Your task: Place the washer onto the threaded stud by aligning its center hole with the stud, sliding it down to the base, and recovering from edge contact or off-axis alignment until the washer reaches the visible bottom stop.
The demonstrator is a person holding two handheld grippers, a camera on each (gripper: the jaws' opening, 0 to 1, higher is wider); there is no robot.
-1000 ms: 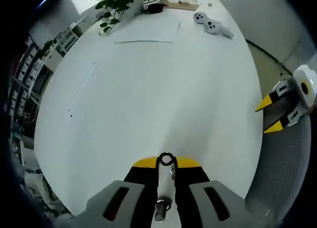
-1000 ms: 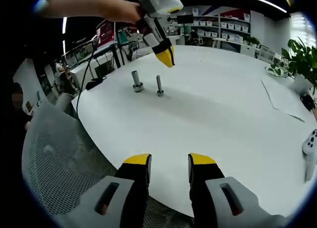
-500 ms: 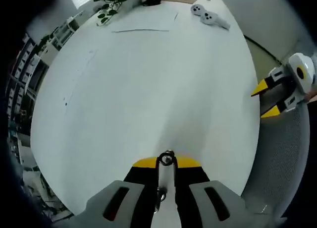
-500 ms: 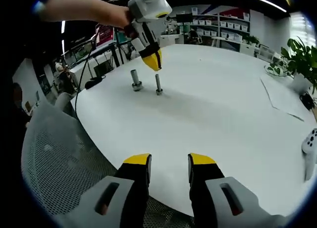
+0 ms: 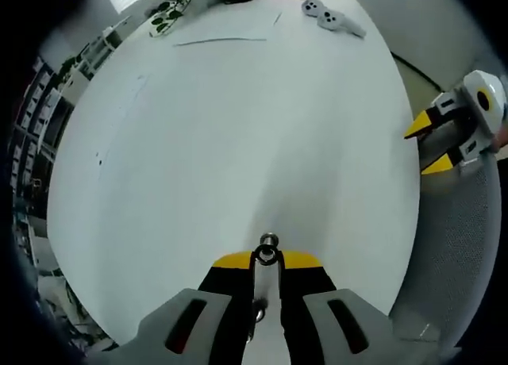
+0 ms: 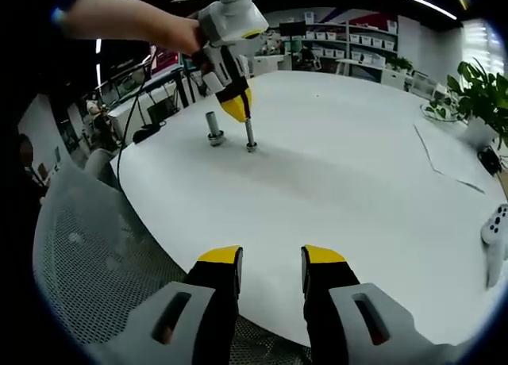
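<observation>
Two studs stand upright near the far-left edge of the white desk (image 6: 341,174) in the right gripper view: a thicker stud (image 6: 214,129) and, just beside it, a thin stud (image 6: 250,135). The left tool (image 6: 236,109), held by a hand (image 6: 186,36), hangs right at the top of the thin stud, yellow tips pointing down. In the left gripper view that tool (image 5: 267,259) has its jaws drawn in on a small ring, the washer (image 5: 267,256), with the stud top (image 5: 269,240) just past it; whether the washer is already on the stud I cannot tell. The right tool (image 6: 271,256) hovers over the near desk edge, jaws apart and holding nothing; it also appears at the right of the left gripper view (image 5: 429,146). A controller (image 5: 329,14) and a plant (image 5: 171,1) sit at the far side.
</observation>
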